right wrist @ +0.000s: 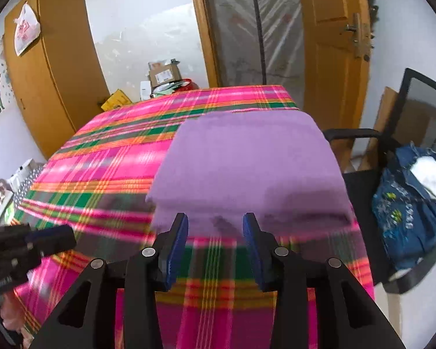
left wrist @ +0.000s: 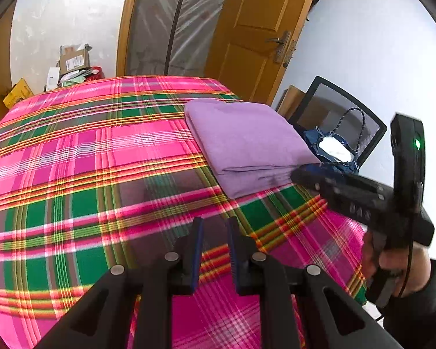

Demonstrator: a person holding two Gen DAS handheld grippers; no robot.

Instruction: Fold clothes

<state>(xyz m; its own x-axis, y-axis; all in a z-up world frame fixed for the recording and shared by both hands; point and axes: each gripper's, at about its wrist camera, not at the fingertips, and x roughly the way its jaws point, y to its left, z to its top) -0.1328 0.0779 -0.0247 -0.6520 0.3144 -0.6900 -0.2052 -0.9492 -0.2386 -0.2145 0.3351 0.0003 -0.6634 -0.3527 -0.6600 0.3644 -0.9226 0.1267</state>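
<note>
Clothes here amount to one purple garment (right wrist: 247,163), already folded into a flat rectangle at mid-frame on the plaid-covered table (right wrist: 107,157). Right gripper (right wrist: 215,250) hangs just short of its near edge, tongs spread, empty. Left gripper (left wrist: 215,250) is parted over bare plaid, gripping nothing. Folding looks essentially finished.

left gripper (left wrist: 215,226) parted, right gripper (right wrist: 215,224) empty, wider
</note>
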